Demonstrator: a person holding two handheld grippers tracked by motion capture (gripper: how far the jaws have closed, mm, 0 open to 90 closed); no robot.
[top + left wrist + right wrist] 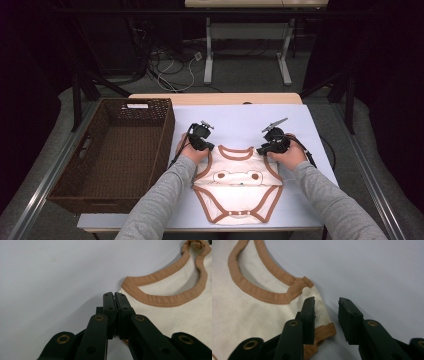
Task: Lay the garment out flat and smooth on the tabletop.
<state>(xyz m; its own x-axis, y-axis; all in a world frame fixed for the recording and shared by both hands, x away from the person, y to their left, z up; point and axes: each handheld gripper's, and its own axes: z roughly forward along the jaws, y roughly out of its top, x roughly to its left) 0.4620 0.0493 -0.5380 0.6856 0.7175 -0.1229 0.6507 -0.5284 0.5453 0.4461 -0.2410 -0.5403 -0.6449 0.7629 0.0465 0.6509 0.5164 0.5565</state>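
We see a cream baby bodysuit (pixel 239 186) lying flat and face up on the white table, brown trim around neck, armholes and leg openings, a bear face across the chest, its snapped crotch toward us, beside the basket.

Grey sleeves (pixel 165 200) — black tools, brass rivets (pixel 99 318).

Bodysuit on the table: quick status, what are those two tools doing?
Left tool shut at the bodysuit shoulder. Right tool open over the other shoulder. Bodysuit flat, nothing in the way.
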